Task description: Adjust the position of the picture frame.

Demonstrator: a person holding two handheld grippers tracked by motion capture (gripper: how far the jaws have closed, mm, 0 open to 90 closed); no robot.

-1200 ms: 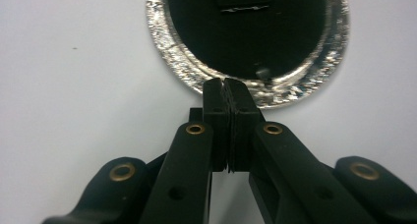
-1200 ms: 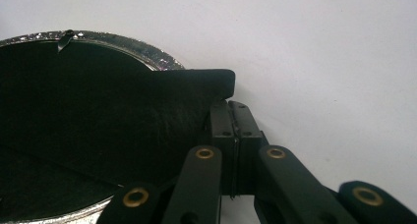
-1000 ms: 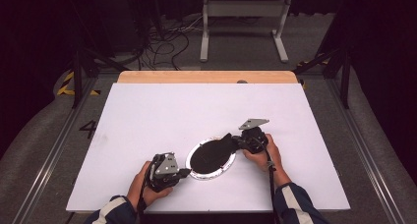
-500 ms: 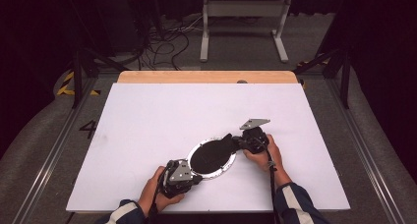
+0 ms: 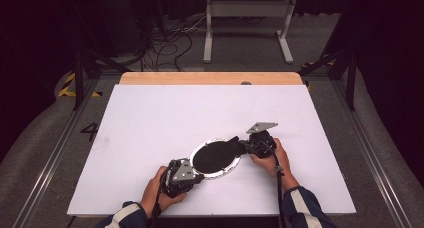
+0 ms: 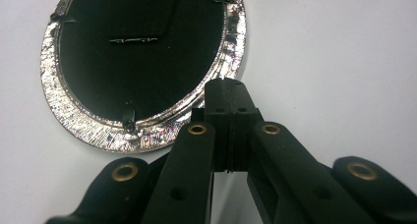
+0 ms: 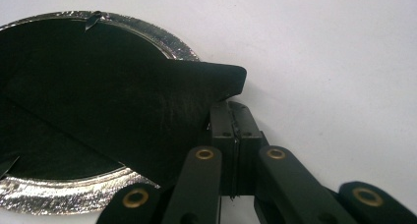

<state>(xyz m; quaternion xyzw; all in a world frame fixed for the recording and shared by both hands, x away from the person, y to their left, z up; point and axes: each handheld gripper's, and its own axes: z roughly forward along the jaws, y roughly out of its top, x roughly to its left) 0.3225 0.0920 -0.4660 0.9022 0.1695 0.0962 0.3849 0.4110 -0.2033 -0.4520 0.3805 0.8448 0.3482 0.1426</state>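
Observation:
An oval picture frame (image 5: 216, 158) lies face down on the white board (image 5: 165, 113), black back up inside a silver rim (image 6: 78, 121). Its black stand flap (image 7: 147, 101) is lifted and points at my right gripper (image 5: 243, 147). In the right gripper view that gripper (image 7: 232, 108) is shut, its tip just under the flap's end; I cannot tell whether the flap is pinched. My left gripper (image 5: 197, 177) is at the frame's near left edge. It is shut (image 6: 229, 86), with its tip against the silver rim and nothing between the pads.
A strip of bare wood (image 5: 210, 78) runs along the board's far edge. Beyond it are cables (image 5: 165, 43) and a grey stand (image 5: 247, 18) on the dark floor. Metal rails (image 5: 60, 143) flank the table.
My left hand has slid right along the near side, bringing its gripper up to the frame's rim. The right gripper and the frame have stayed put.

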